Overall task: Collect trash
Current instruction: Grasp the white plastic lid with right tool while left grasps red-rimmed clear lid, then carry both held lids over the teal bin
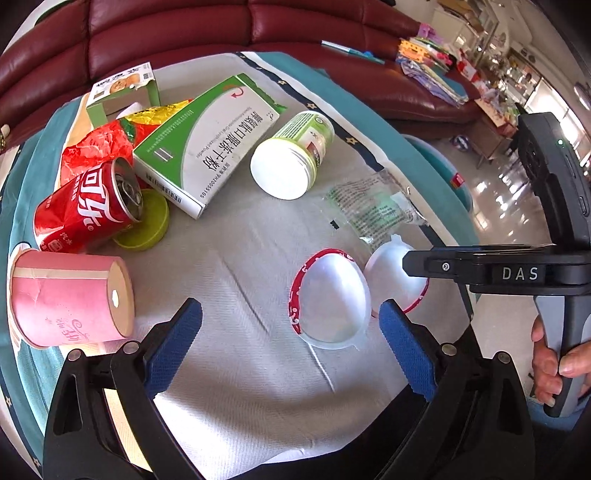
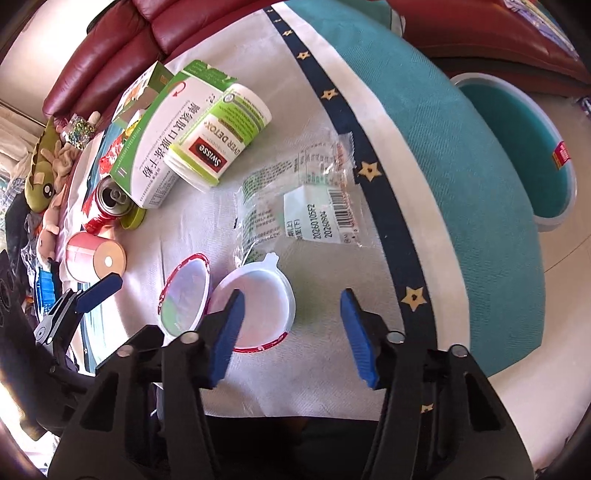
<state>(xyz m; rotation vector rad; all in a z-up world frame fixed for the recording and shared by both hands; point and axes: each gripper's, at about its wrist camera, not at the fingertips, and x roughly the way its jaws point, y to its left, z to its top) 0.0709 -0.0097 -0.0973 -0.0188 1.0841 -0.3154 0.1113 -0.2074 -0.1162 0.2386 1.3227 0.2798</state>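
Two red-rimmed clear plastic cups lie side by side on the white cloth. My left gripper (image 1: pixel 291 350) is open and hovers over the nearer cup (image 1: pixel 328 302), whose rim sits between the blue pads without touching them. My right gripper (image 2: pixel 293 334) is open above the other cup (image 2: pixel 258 306); its left pad overlaps that cup's mouth and the right pad stands clear of it. A clear plastic wrapper (image 2: pixel 314 206) with a barcode label lies just beyond. A red cola can (image 1: pixel 88 206), a pink paper cup (image 1: pixel 70 299), a green-and-white box (image 1: pixel 210 144) and a white supplement bottle (image 1: pixel 291 158) lie further back.
A crumpled red wrapper (image 1: pixel 96 147), a green lid (image 1: pixel 147 225) and a small open carton (image 1: pixel 122 92) crowd the far left. A teal bin (image 2: pixel 517 147) stands on the floor past the table's edge. A dark red sofa (image 1: pixel 221 29) lies behind. A hand (image 1: pixel 554 365) holds the right tool.
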